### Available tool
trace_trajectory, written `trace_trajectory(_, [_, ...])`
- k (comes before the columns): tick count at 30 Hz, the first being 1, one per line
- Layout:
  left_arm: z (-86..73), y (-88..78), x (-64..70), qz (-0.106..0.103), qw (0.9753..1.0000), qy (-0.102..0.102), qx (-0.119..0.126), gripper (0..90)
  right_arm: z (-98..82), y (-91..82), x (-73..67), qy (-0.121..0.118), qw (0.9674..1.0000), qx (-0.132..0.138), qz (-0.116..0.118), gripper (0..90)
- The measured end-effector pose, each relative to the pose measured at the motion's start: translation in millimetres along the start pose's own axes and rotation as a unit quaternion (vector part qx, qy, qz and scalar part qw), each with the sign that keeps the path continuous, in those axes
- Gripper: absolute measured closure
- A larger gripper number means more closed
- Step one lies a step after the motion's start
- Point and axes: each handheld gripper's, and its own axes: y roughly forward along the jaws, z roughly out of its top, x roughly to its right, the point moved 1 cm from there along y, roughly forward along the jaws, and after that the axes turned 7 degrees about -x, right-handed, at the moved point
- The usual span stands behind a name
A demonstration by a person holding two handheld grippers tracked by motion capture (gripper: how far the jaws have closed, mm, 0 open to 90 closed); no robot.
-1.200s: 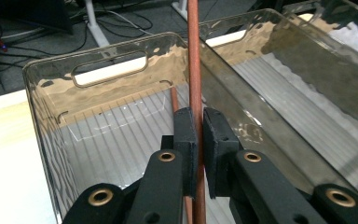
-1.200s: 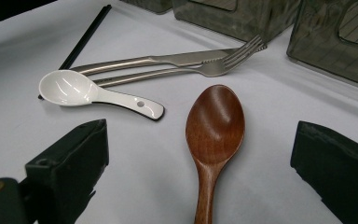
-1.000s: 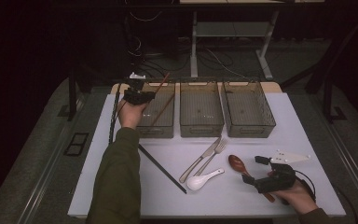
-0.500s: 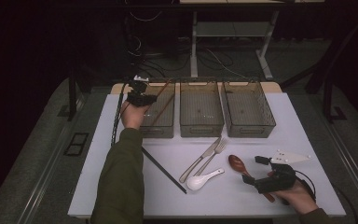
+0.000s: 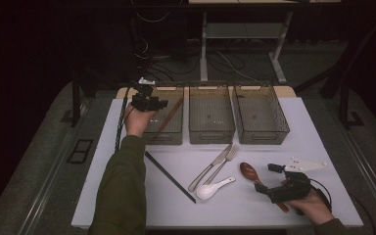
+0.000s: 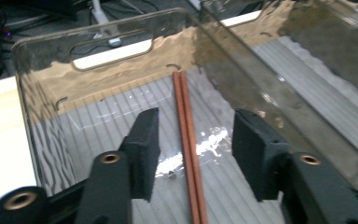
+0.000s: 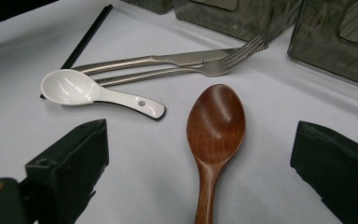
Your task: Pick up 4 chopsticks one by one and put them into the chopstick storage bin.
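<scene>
A dark room with cables on the floor surrounds a white table (image 5: 127, 196) that carries three clear bins along its far edge and cutlery nearer the person.

In the left gripper view, the left gripper (image 6: 191, 140) has its fingers (image 6: 144, 140) partly spread, and they have just been opening. A pair of reddish-brown chopsticks (image 6: 186, 135) runs between them, apart from both pads, and lies on the ribbed floor of the left bin (image 6: 42, 51). That view gives the bin's slotted handle and the close parallel lie of the two sticks. The high view shows only a thin brown line slanting across that bin, with the left hand (image 5: 136, 120) over its left edge.

In the right gripper view, the right gripper (image 7: 205, 149) holds its fingers (image 7: 74, 154) wide on either side of a wooden spoon (image 7: 216, 126), whose bowl points away and whose handle runs back between them untouched. Beyond it lie a white ceramic spoon (image 7: 93, 91), a fork (image 7: 200, 70) and a knife (image 7: 158, 59) side by side, and a black chopstick (image 7: 86, 35) at the far left.

The high view adds the layout: the right hand (image 5: 313, 205) rests at the near right of the table, the middle bin (image 5: 210, 134) and the right bin (image 5: 260, 137) stand beside the left one, and the black chopstick lies diagonally near the sleeve (image 5: 122, 191).
</scene>
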Motion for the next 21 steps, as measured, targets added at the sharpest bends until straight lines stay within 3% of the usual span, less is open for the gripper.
trace_trajectory(8, [-2.4,-23.6,16.4,-0.021,0.9991,0.037,0.008,40.2,-0.1,0.6,-0.4,0.001,1.0,-0.002,0.0,4.0])
trace_trajectory(15, [-14.1,-39.6,33.4,-0.035,0.9974,0.063,-0.005,33.3,0.0,0.9,-0.5,0.0,1.0,-0.002,0.0,4.0])
trace_trajectory(21, [-26.0,-48.1,46.2,-0.043,0.9961,0.077,0.001,30.0,0.0,1.1,-0.6,0.0,1.0,-0.002,-0.001,4.0])
